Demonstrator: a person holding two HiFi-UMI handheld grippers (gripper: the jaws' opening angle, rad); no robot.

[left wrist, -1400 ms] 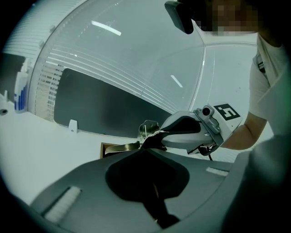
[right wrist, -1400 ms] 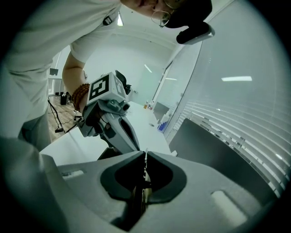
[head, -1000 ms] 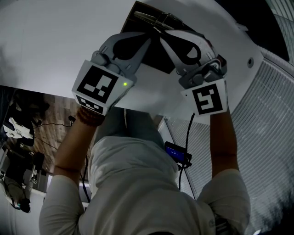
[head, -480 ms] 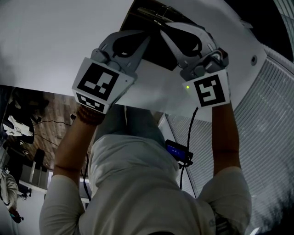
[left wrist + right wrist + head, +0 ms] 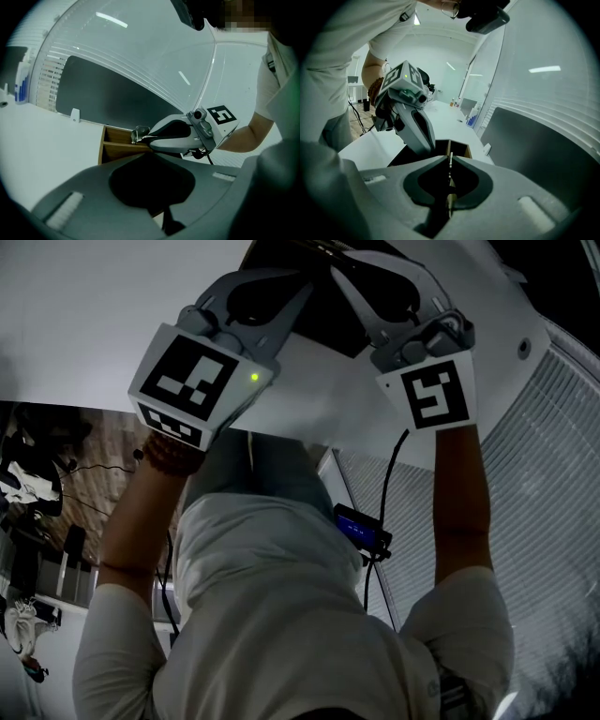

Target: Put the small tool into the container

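Since half a second ago the left gripper [image 5: 302, 289] and the right gripper [image 5: 339, 276] have travelled up the head view, and less of the dark container [image 5: 317, 326] shows between them. Right jaws are pressed together on the small tool [image 5: 450, 185], a thin metal strip standing on edge in the seam between them, its end poking past the tips. In the left gripper view that shiny end shows against the container's wooden compartments; whether it is inside one or above it I cannot tell. Left jaws are closed tip to tip with nothing between them, just beside the right gripper and over the container's near part. Container rests on the white desk [image 5: 42, 140], near a dark panel [image 5: 117, 98] behind it. A green light glows on the left gripper's marker cube [image 5: 192, 385]
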